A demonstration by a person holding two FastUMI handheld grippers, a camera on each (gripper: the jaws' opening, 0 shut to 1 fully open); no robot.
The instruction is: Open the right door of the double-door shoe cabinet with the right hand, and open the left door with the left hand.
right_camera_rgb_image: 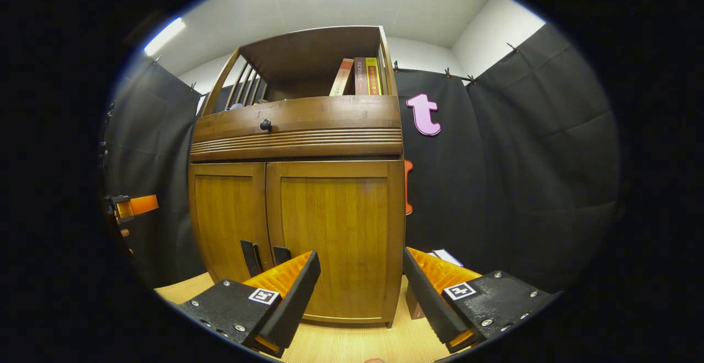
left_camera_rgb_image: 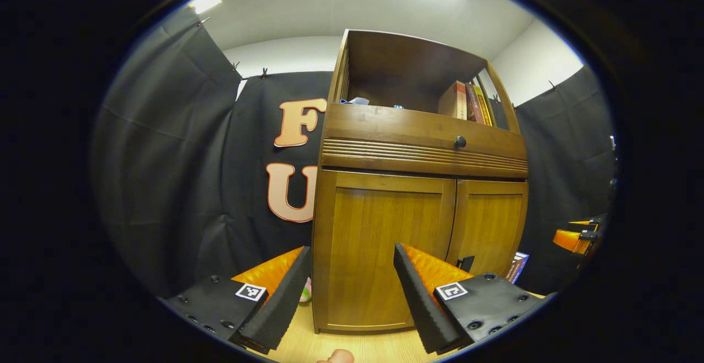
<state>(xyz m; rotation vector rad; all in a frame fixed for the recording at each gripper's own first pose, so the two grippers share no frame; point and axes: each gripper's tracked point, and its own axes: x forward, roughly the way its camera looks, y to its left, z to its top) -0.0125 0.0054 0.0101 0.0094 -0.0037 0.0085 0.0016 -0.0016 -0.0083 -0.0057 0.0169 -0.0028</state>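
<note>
The wooden shoe cabinet stands in front of both grippers with its two lower doors closed. In the left gripper view, my left gripper (left_camera_rgb_image: 349, 297) is open low before the left door (left_camera_rgb_image: 379, 242); the right door (left_camera_rgb_image: 492, 225) lies beyond, with a dark handle (left_camera_rgb_image: 466, 263) near the seam. In the right gripper view, my right gripper (right_camera_rgb_image: 360, 297) is open in front of the right door (right_camera_rgb_image: 335, 225), a short way off. Two dark handles (right_camera_rgb_image: 251, 257) sit by the seam with the left door (right_camera_rgb_image: 228, 217). Neither gripper touches the cabinet.
Above the doors is a drawer with a round knob (left_camera_rgb_image: 460, 142) and an open shelf with books (right_camera_rgb_image: 357, 77). Small items lie on the wooden floor (right_camera_rgb_image: 352, 344) beside the cabinet: a box (left_camera_rgb_image: 517, 267) to its right and a small pink-green thing (left_camera_rgb_image: 306, 291) to its left. Black cloth walls surround the booth.
</note>
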